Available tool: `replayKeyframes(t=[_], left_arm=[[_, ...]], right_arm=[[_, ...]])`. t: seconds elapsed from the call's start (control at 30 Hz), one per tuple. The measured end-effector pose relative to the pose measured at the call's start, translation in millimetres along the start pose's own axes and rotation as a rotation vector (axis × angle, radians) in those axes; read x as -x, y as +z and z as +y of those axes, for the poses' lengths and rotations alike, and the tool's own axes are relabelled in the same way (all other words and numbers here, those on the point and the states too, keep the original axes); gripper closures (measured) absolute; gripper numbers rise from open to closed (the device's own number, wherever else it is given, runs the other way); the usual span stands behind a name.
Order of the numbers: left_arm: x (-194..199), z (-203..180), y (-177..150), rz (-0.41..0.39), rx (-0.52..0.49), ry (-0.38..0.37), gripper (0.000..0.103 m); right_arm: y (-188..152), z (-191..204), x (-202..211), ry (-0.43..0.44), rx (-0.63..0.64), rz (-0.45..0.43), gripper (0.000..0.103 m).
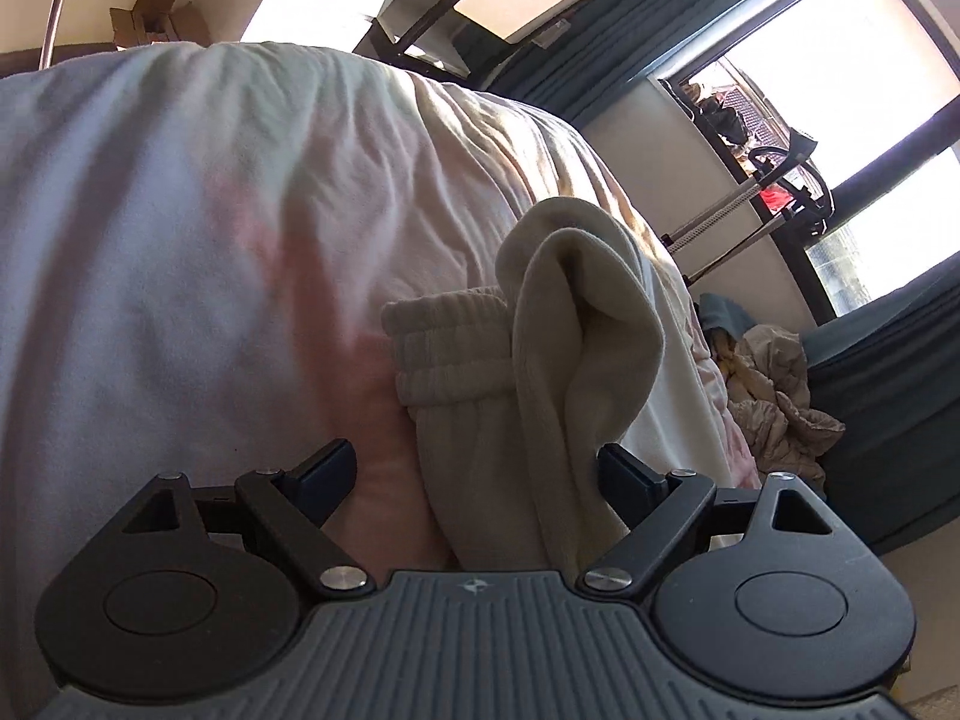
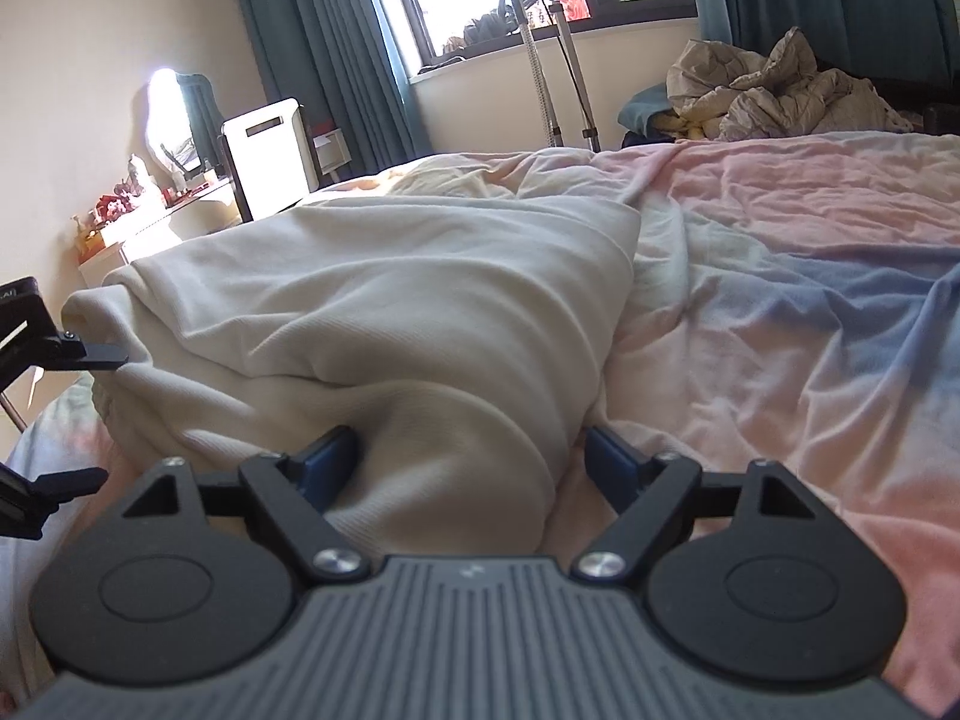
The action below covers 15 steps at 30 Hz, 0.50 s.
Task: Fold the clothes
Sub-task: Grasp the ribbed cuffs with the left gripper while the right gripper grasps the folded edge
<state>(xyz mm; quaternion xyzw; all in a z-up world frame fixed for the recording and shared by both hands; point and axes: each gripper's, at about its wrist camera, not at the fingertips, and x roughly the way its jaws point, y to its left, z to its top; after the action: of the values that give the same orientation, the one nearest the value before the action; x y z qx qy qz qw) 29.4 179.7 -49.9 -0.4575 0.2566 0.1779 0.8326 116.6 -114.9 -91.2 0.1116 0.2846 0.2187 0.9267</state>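
A cream garment [image 2: 372, 312] lies folded in a thick bundle on the bed. Its ribbed waistband end [image 1: 444, 348] and a raised fold [image 1: 576, 336] show in the left wrist view. My left gripper [image 1: 474, 474] is open, its fingers on either side of the garment's near edge. My right gripper [image 2: 471, 459] is open, with the garment's near rounded fold between its fingers. The left gripper's fingers [image 2: 102, 354] also show at the left edge of the right wrist view, touching the garment's left side.
The bed sheet [image 2: 780, 300] is pink, white and blue, and wrinkled. A crumpled duvet [image 2: 774, 90] lies beyond the bed on the right. A white heater [image 2: 270, 150], a dresser with small items [image 2: 138, 198], teal curtains and a window stand at the back.
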Motion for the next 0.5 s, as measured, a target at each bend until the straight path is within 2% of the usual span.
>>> replayKeyframes(t=[0.33, 0.5], left_arm=[[7.2, 44.5, -3.7, 0.027, 0.315, -0.135, 0.015], [-3.5, 48.8, -2.7, 0.03, 0.335, -0.157, 0.015]], right_arm=[[4.7, -29.3, 1.8, 0.139, -0.274, -0.011, 0.021], [3.9, -37.3, 6.2, 0.185, -0.364, -0.019, 0.019]])
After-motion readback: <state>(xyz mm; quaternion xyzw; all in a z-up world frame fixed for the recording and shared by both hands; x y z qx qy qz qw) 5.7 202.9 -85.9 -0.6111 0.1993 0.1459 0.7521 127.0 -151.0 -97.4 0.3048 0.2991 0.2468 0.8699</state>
